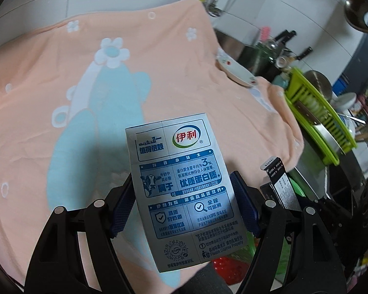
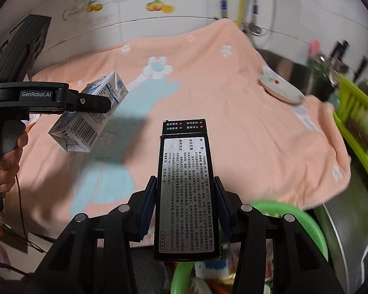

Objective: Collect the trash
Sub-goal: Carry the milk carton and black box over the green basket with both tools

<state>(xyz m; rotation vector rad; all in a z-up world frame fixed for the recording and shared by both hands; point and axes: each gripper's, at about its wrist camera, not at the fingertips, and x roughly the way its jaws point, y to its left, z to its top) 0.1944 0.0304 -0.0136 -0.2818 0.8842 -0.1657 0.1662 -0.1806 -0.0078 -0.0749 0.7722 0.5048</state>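
Peach towel (image 2: 208,122) over the worktop. Left tool (image 1: 184,203) grips a milk carton (image 1: 181,191), right tool (image 2: 185,205) a black box (image 2: 186,191), both near the green bin (image 2: 294,213). Letting go early = trash lands on the towel, imo.

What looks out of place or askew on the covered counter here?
A small plate sits at the peach towel's far right edge, tilted and partly over the sink rim. Otherwise nothing spilled: the left gripper holds a milk carton, the right gripper a black box.
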